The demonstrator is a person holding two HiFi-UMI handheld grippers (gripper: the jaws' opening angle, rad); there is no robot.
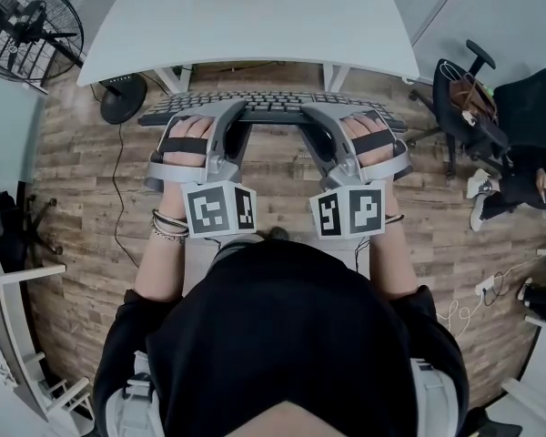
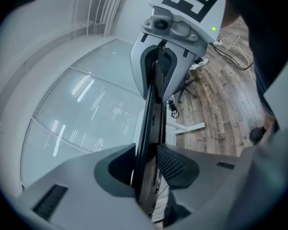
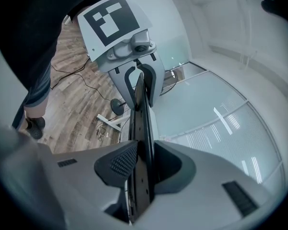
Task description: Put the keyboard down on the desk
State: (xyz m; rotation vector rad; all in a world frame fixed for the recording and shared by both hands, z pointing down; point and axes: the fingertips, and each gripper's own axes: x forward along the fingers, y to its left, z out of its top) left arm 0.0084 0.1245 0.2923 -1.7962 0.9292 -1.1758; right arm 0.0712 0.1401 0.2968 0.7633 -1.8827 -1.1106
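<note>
The left hand-held gripper [image 2: 146, 163] is clamped on one end of the keyboard [image 2: 151, 109], its jaws only as far apart as the thin board between them. The right hand-held gripper [image 3: 141, 163] grips the other end the same way, its ribbed pad pressed against the board's face.

The keyboard is dark, slim and full-width. It stretches from one gripper to the other and is held roughly level in the air. Only the head view shows its rows of dark keys, which face up. Each gripper view shows it edge-on, as a narrow black strip running away to the opposite gripper and its black-and-white marker cube.

Just beyond the jaws is the white worktop [image 1: 255, 16]. The keyboard is short of its near edge and hangs over the wooden floor [image 1: 73, 198]. A standing fan [image 1: 27, 21] is well out past the left gripper, and a black office chair [image 1: 464, 98] is out past the right one.
</note>
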